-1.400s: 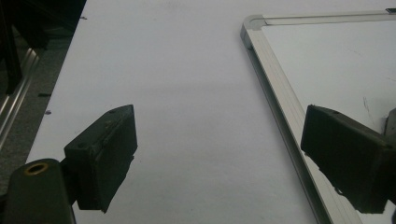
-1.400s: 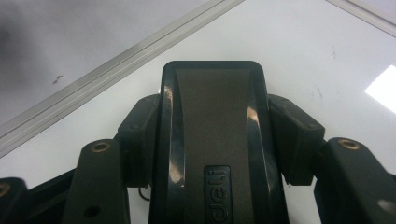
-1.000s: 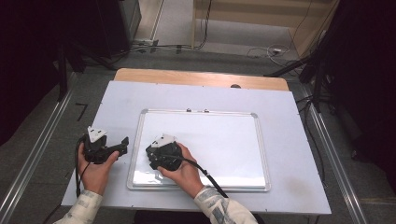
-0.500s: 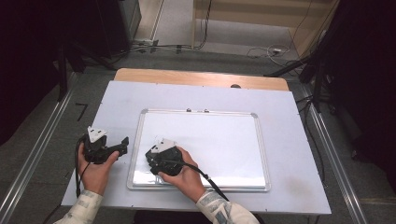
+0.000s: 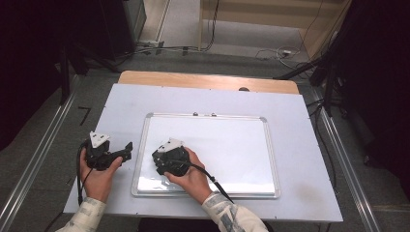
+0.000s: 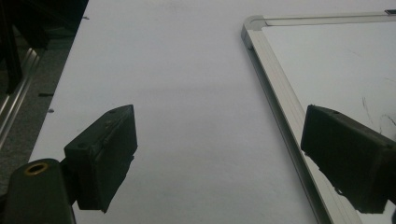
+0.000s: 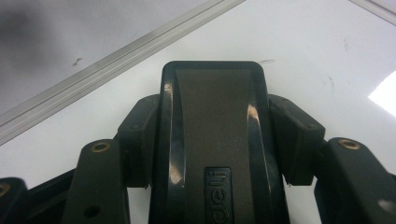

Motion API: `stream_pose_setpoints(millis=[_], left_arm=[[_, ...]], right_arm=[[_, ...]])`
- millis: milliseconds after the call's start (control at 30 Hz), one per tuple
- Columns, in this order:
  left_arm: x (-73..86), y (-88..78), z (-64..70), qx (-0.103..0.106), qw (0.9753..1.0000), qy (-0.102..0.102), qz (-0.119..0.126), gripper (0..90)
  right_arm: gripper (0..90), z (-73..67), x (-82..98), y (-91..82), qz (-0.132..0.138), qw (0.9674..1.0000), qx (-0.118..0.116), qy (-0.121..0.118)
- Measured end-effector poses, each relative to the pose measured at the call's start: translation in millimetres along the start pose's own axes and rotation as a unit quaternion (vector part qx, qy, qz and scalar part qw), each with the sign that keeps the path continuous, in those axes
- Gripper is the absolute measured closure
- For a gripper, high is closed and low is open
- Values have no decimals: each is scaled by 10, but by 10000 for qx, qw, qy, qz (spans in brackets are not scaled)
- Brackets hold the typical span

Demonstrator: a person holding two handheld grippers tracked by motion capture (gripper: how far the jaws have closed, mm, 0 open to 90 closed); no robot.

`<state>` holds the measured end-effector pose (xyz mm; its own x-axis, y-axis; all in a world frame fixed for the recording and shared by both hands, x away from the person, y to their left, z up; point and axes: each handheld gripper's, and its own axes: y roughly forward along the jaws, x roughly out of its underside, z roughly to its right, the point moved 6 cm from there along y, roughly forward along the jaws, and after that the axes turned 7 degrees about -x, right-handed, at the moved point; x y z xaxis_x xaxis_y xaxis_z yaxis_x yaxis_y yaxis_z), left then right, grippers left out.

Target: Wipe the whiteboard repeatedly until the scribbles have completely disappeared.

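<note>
Two grippers work at a white table (image 5: 300,145), one in each of the person's hands. Farthest left in the high view, the left gripper (image 5: 126,149) rests on the bare tabletop just beside the left edge of the whiteboard (image 5: 227,145), held by the left hand (image 5: 96,171). Its own view shows both black jaws standing wide apart with nothing between them; the left jaw is over the table surface and the right jaw is over the whiteboard's metal frame (image 6: 275,98).

Next to the right, the right gripper (image 5: 162,162) sits over the lower left part of the whiteboard, the right hand (image 5: 191,174) wrapped around it and its cable trailing back toward the sleeve. In the right gripper view the jaws are clamped against both sides of a black board eraser (image 7: 212,140) bearing a "deli" mark, which lies over the white writing surface near the frame. Faint smudges mark the board around it.
</note>
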<state>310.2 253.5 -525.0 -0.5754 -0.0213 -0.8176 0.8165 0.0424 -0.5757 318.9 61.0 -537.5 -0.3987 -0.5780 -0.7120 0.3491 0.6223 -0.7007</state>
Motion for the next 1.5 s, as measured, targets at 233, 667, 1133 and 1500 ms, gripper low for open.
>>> stream_pose_setpoints(millis=[233,667,1133,1500], left_arm=[[0,0,-2,1,10000,-9,-4,113],[2,2,-8,4,10000,-24,-1,113],[4,3,-16,20,10000,-31,-9,113],[3,6,-15,14,10000,-29,-13,113]], right_arm=[[388,94,-45,34,4,9999,77,67],[388,384,-182,137,-21,9990,352,262],[388,612,-285,213,-64,9976,569,397],[387,488,-199,140,-133,9986,481,173]])
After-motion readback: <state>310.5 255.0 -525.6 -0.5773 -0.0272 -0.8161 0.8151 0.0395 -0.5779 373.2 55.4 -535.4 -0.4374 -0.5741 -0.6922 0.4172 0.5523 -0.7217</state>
